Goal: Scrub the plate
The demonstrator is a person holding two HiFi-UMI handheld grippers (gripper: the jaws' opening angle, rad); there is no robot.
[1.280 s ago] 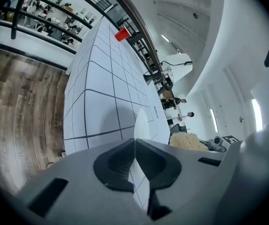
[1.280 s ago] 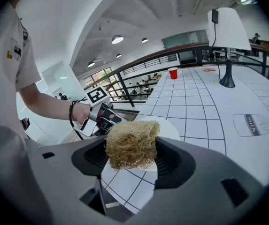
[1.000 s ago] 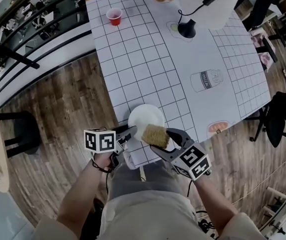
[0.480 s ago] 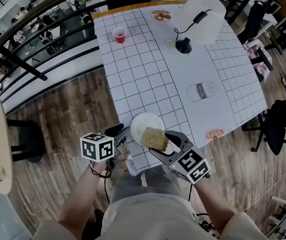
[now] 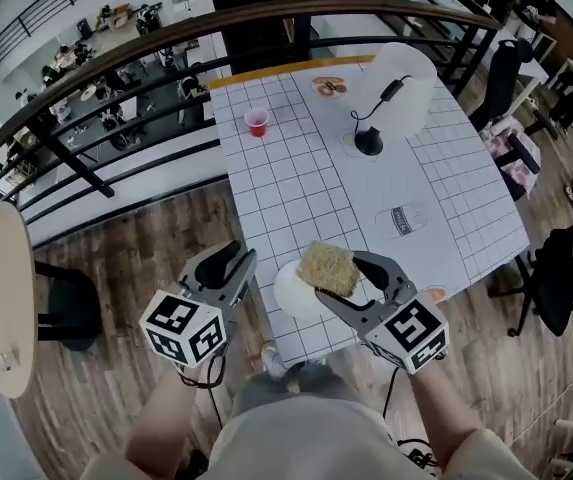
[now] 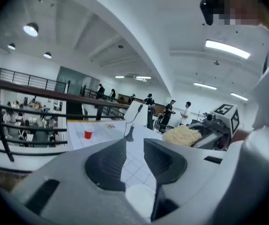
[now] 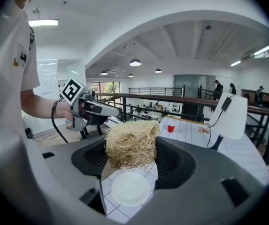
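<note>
I'm raising both grippers off the plate (image 5: 292, 290), now lying free at the tabletop's (image 5: 306, 168) near edge. On the right gripper (image 5: 338, 276) the jaws are clamping the loofah (image 5: 328, 265) above the plate. On the left gripper (image 5: 234, 260) they're empty, apart and closing. Scrubbing seems paused or finished.

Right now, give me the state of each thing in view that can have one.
Left tongs: empty, jaws apart and closing, off the plate.
Right tongs: shut on the loofah scrubber, held above the plate.
Loofah scrubber: clamped, clear of the plate.
Plate: flat near the table edge, empty, untouched.
Red cup: upright, far side.
Desk lamp: standing upright.
</note>
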